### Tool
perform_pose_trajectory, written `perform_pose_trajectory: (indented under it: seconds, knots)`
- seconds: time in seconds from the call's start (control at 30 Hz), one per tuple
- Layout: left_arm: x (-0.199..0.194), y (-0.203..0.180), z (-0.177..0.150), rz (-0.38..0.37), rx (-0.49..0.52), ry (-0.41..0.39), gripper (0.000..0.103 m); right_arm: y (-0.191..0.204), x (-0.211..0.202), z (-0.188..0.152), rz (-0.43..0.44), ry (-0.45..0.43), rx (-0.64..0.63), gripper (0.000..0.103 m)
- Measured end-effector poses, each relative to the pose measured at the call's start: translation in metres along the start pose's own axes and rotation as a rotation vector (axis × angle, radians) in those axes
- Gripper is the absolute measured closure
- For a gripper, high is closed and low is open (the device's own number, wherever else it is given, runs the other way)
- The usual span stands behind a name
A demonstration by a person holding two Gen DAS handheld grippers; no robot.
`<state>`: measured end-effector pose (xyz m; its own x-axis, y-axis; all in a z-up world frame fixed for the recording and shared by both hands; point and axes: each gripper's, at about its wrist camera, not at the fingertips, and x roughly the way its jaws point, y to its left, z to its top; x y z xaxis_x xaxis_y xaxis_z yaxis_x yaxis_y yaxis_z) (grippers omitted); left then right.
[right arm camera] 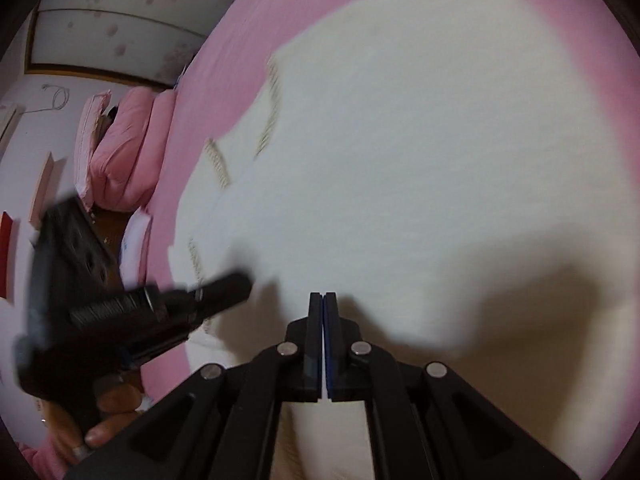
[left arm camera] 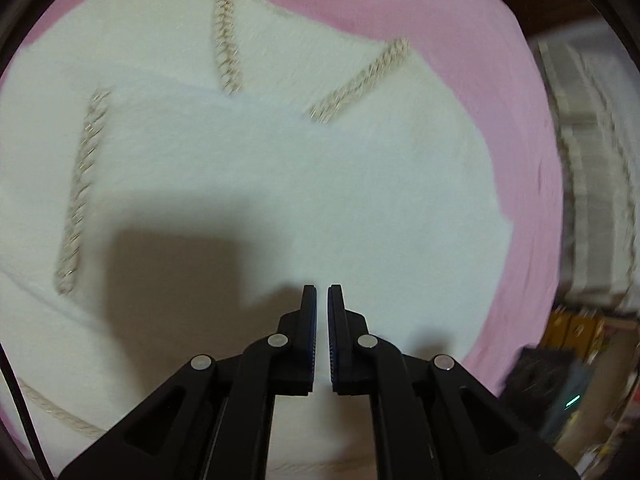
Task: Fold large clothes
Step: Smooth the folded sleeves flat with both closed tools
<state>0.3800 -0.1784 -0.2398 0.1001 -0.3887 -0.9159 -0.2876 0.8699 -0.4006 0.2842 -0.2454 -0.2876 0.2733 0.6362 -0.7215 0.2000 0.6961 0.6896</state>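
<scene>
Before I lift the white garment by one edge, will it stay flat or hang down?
Probably it hangs down: the white garment lies limp in soft folded layers on the pink sheet. Its fuzzy surface suggests it will not slip easily. The rope trim may add slight weight.

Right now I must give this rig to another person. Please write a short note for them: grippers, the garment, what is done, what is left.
Left gripper: shut, empty, above the white garment.
Right gripper: shut, empty, also over the garment.
Garment lies on the pink bed sheet, with parts bearing braided trim folded across its body.
Left: remaining folds; nothing is gripped.
</scene>
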Motion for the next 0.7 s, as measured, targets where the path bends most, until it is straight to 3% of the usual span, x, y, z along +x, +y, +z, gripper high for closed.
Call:
perform_pose_trajectory:
  seconds: [0.07, 0.17, 0.33, 0.37, 0.43, 0.5, 0.57, 0.7]
  knots:
    - [-0.004, -0.007, 0.022, 0.018, 0.006, -0.028, 0.101, 0.004, 0.016, 0.006, 0.011, 0.010, 0.008, 0.103]
    - [-0.003, -0.009, 0.047, 0.119, 0.086, -0.050, 0.101, 0.016, 0.032, 0.033, -0.051, 0.001, -0.057, 0.103]
    - [-0.019, 0.041, 0.087, 0.251, 0.040, -0.111, 0.101, -0.003, 0.007, 0.093, -0.173, -0.051, -0.196, 0.103]
    - [-0.023, 0.053, 0.092, 0.251, 0.010, -0.120, 0.101, -0.011, -0.005, 0.101, -0.295, -0.101, -0.219, 0.103]
    - [-0.034, 0.074, 0.098, 0.284, -0.027, -0.152, 0.101, -0.035, -0.034, 0.115, -0.422, -0.185, -0.202, 0.103]
    - [-0.043, 0.090, 0.100, 0.311, -0.047, -0.175, 0.101, -0.054, -0.049, 0.121, -0.416, -0.178, -0.159, 0.103]
    - [-0.049, 0.103, 0.100, 0.284, -0.062, -0.170, 0.101, -0.061, -0.058, 0.122, -0.386, -0.165, -0.153, 0.103]
    - [-0.047, 0.099, 0.091, 0.322, -0.010, -0.152, 0.101, -0.058, -0.062, 0.114, -0.435, -0.184, -0.113, 0.103]
